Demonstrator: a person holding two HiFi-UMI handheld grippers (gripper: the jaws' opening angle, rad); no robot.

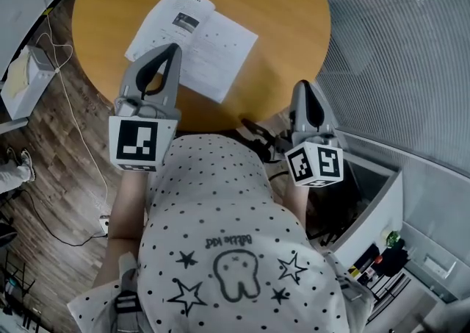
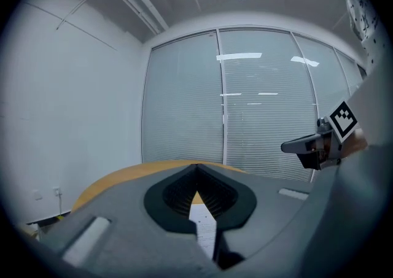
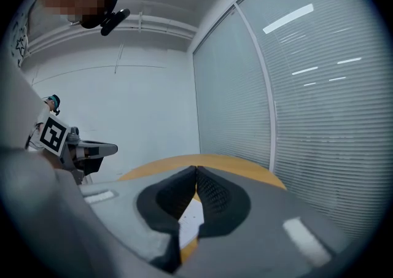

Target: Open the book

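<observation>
Holding the left gripper and right gripper by the near edge of the table, jaws on both pressed together (gripping nothing); leaving the book lying open, pages up, near that edge.

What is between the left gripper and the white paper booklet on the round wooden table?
Nothing visible: the left gripper, shut and empty, hangs over the white paper booklet, which lies open on the round wooden table.
</observation>
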